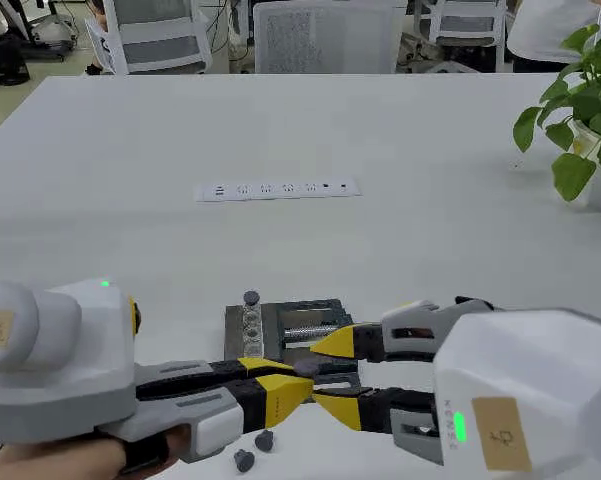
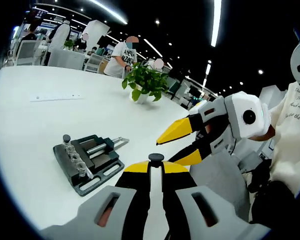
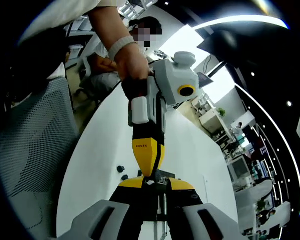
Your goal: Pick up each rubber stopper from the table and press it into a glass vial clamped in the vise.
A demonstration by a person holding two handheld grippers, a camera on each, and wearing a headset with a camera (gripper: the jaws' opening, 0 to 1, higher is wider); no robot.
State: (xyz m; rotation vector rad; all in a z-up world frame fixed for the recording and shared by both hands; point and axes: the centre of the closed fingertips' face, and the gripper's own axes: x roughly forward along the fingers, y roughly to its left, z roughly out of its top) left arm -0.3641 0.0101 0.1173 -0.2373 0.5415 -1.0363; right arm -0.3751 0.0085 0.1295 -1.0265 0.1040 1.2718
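Left gripper [image 2: 155,164]: jaws are closing on one dark rubber stopper [image 2: 155,158], pinching it at the yellow tips and holding it clear of the desk [image 1: 430,200]. Right gripper [image 3: 157,183]: jaws are standing apart and gripping nothing. The left gripper's tip is pointing into their gap; contact between the two cannot be told. In the head view both grippers are hovering tip to tip over the near edge of the desk, partly covering the vise [image 1: 300,322]. The vise is sitting flat close to that near edge, with a row of glass vials [image 1: 250,325] standing in it. The vial farthest from the near edge is carrying a seated stopper [image 1: 251,298]. Two loose stoppers [image 1: 265,440] [image 1: 243,460] are lying between the vise and the near edge. A power strip [image 1: 278,189] is lying mid-desk, and a potted plant [image 1: 580,110] is standing at the right edge.
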